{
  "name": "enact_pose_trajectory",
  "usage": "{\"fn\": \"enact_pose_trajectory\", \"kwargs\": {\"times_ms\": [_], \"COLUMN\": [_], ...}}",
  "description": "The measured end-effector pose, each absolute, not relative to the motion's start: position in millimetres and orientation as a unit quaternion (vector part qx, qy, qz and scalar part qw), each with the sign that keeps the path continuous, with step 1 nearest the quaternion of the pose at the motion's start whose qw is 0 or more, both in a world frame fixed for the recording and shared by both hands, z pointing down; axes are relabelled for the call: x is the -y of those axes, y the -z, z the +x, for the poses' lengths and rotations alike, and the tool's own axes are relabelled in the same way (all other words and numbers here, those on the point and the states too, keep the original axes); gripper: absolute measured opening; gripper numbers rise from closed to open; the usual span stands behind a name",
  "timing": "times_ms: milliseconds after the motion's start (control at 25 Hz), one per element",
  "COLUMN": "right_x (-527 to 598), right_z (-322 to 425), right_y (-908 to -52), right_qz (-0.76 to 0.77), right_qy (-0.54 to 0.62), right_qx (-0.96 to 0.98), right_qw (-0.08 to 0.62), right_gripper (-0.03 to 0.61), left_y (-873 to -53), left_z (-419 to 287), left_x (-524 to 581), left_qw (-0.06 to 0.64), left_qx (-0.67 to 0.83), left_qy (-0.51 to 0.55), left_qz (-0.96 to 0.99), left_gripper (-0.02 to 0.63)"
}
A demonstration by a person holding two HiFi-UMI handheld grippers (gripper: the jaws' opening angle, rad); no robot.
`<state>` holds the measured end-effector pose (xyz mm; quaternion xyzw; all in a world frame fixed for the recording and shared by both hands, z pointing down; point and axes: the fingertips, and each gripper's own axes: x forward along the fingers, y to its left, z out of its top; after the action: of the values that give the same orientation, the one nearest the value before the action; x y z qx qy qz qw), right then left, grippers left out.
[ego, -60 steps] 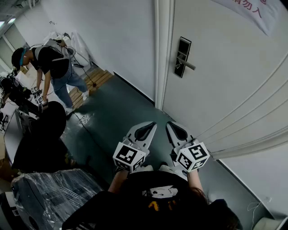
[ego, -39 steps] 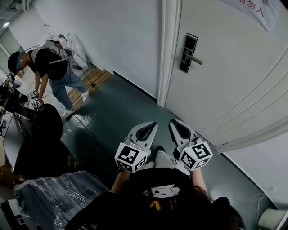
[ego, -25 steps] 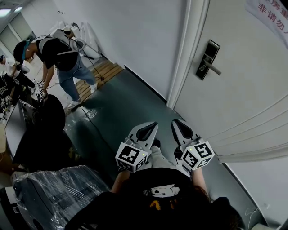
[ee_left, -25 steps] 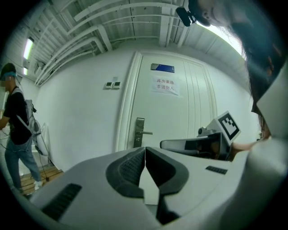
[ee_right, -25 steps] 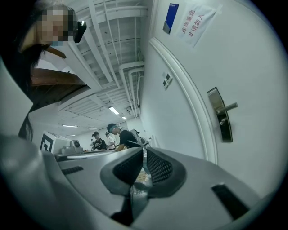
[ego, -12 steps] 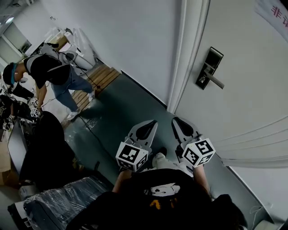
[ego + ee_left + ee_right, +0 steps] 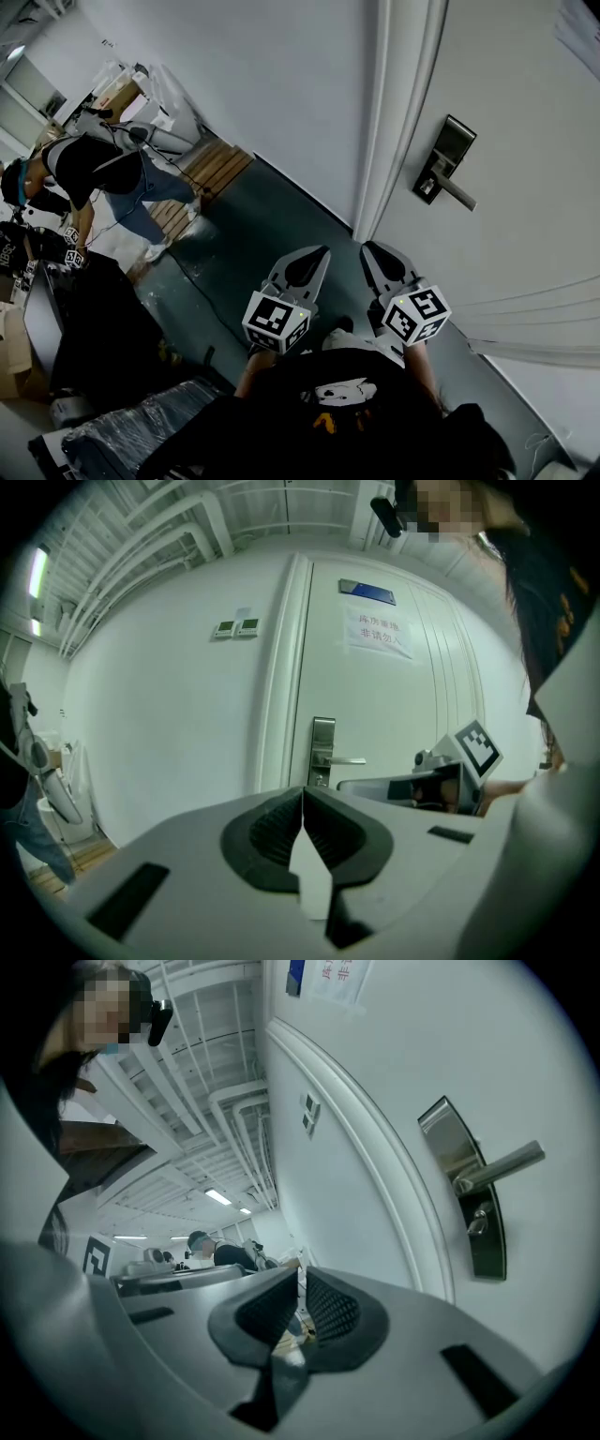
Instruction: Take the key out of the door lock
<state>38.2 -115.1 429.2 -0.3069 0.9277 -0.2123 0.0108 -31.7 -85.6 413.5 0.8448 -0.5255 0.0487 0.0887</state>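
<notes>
Holding my two grippers clenched, empty: left (image 7: pixel 321 251), right (image 7: pixel 368 247). One lock (image 7: pixel 448 159), one lever (image 7: pixel 459 192), well apart.

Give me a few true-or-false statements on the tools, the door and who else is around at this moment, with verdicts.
1. The left tool and the right tool are both shut with nothing between them. True.
2. The right tool grips the lever handle. False: it is held short of the door and touches nothing.
3. The door stands wide open. False: it sits shut in its frame.
4. A second person bends over at the head view's left. True.
</notes>
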Motion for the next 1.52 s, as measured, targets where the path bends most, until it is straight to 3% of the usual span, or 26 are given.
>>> {"fn": "enact_pose_trajectory", "kwargs": {"times_ms": [880, 1520], "right_x": [146, 176], "right_z": [36, 71], "right_y": [-446, -453], "right_qz": [-0.327, -0.424], "right_qy": [0.228, 0.249], "right_qx": [-0.917, -0.870], "right_qw": [0.004, 0.042], "right_gripper": [0.012, 0.014], "left_y": [-422, -422], "left_z": [-18, 2], "left_x": [137, 174], "left_qw": [0.095, 0.085], "left_qx": [0.483, 0.402], "left_qy": [-0.054, -0.072], "left_qz": [0.869, 0.909], "left_gripper": [0.009, 0.009]}}
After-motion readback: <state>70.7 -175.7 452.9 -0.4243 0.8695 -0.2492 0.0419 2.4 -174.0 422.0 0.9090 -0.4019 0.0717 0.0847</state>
